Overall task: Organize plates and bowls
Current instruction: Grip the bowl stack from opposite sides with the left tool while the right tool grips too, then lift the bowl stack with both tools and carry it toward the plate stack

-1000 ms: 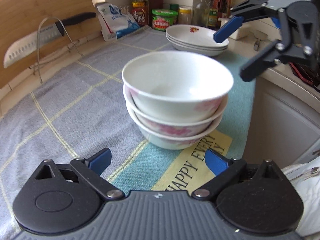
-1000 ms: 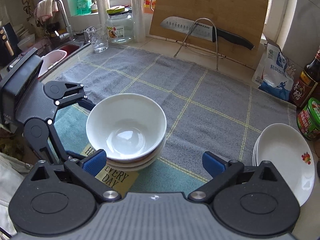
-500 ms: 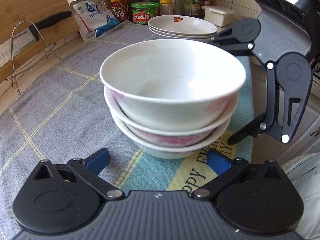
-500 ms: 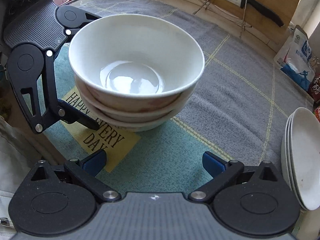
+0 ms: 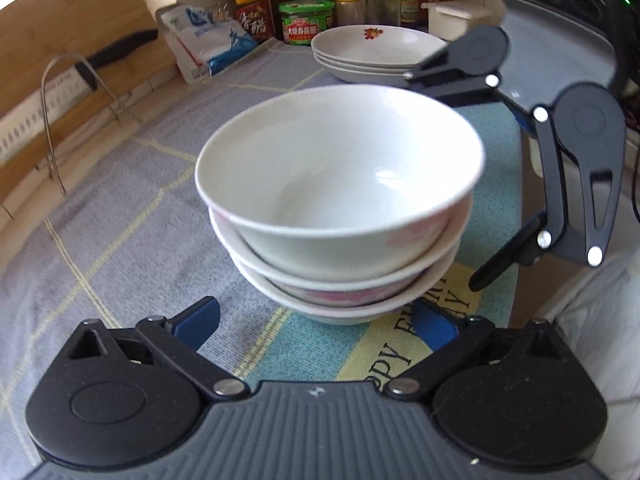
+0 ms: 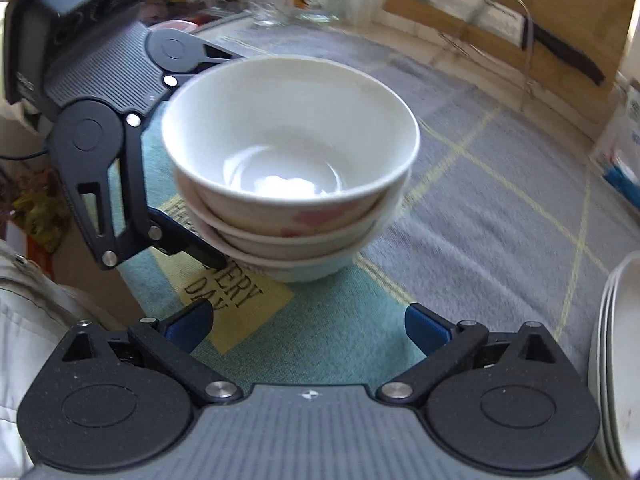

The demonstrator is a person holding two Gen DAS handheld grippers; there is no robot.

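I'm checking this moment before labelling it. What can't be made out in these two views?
- Bowl stack: the lower bowls' insides, hidden by the top bowl in both views.
- Plate stack: cut off by the right edge in the right wrist view.
- Knife: blade markings lost to motion blur there.
- Bottle labels: too small to read in the left wrist view.

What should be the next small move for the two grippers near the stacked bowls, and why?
Probably bring both grippers closer in and close them on the lowest bowl. The stack of bowls stands between the left gripper and the right gripper, both are open, and neither is seen touching it. The plates are already stacked apart.
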